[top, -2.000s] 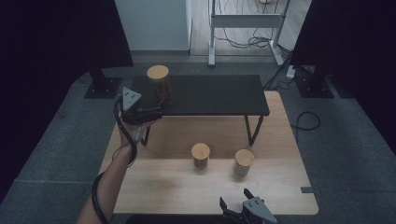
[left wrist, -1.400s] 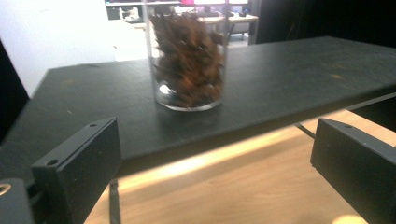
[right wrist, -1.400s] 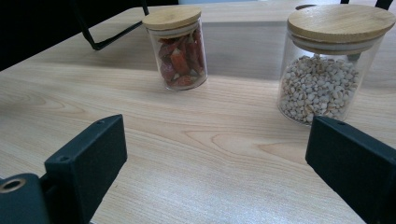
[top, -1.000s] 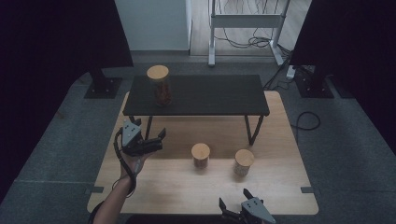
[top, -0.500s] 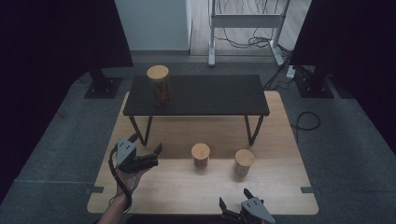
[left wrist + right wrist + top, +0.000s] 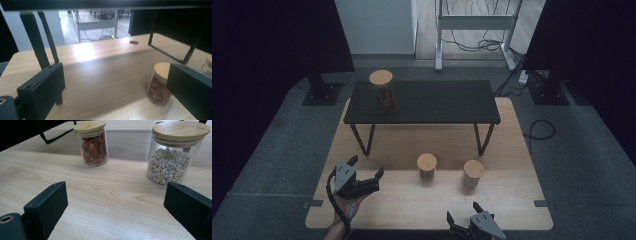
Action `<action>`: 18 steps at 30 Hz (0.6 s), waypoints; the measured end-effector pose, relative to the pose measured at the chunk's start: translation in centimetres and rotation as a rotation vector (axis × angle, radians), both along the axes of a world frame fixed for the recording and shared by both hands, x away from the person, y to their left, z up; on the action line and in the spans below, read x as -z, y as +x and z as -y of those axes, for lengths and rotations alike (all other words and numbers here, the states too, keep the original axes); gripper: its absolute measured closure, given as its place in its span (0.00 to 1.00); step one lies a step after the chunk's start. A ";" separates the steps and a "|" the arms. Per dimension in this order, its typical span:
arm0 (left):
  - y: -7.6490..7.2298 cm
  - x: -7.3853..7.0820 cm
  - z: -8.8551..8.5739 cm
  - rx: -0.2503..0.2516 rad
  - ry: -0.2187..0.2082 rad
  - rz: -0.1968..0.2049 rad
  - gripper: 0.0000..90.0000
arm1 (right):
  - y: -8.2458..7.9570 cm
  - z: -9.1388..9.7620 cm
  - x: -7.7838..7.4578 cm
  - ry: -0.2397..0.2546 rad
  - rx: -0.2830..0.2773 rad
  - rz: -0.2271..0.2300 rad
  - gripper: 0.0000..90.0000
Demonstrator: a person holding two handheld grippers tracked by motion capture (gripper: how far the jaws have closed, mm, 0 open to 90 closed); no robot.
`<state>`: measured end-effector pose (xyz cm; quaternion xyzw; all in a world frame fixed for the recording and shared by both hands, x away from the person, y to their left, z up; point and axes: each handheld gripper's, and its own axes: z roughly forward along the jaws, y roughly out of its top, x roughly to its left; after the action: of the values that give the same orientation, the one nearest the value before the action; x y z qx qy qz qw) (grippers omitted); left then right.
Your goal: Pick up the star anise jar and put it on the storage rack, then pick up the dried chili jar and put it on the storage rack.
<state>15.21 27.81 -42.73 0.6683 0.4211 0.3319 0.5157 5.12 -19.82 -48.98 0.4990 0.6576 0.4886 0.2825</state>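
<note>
Left gripper (image 6: 368, 169) low over the left part of the wooden table (image 6: 512, 200), jaws spread wide, nothing between them. From the left gripper view, jar of red pieces (image 6: 160, 85) just beyond the right-hand jaw, upright, wooden lid on, untouched.

Right gripper (image 6: 462, 212) at the table's near edge, jaws wide apart, empty. In the right gripper view, jar of red pieces (image 6: 93, 143) ahead and left, jar of pale beans (image 6: 173, 152) ahead and right, both upright with wooden lids, standing apart from each other and from the jaws.

From the high view, both jars side by side mid-table, in front of the black low shelf (image 6: 437, 102). Third lidded jar (image 6: 383, 92) upright on the shelf's left end.
</note>
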 end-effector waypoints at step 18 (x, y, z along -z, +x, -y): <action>0.2 0.9 -1.4 0.000 -0.011 -0.036 0.02 | 0.3 -0.1 0.0 0.002 0.004 0.000 0.05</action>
<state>15.37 29.23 -43.64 0.6715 0.4319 0.3174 0.5117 5.45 -19.73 -49.01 0.5009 0.6561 0.4885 0.2829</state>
